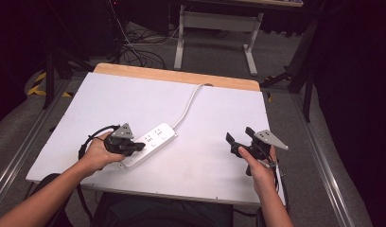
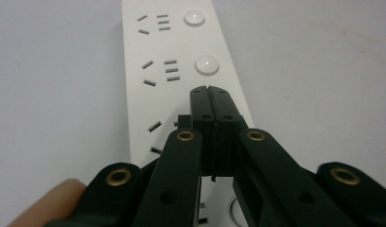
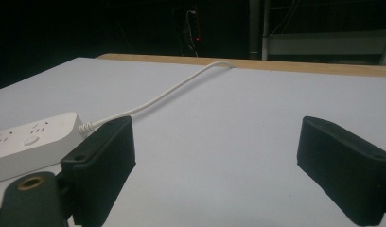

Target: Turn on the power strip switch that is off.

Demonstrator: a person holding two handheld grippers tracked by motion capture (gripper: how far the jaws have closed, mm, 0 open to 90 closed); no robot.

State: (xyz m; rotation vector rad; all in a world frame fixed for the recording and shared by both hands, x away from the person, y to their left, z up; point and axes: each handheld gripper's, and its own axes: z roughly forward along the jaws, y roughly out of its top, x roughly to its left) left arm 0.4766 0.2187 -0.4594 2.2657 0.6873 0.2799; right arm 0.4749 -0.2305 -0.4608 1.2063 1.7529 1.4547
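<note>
white power strip (image 1: pixel 150 144) lies left of centre on table (image 1: pixel 205 137), no readable markings | cord (image 1: pixel 187 105) runs to far edge | left gripper (image 2: pixel 211 94) pressed together over strip's buttons | right gripper (image 3: pixel 214 161) spread, over bare table

White power strip (image 1: pixel 149 144) — flat, corded, table's left

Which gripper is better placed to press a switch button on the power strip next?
Left. The left gripper, jaws shut, sits over the power strip just short of a round button. The right gripper is open, off to the side over bare table.
</note>
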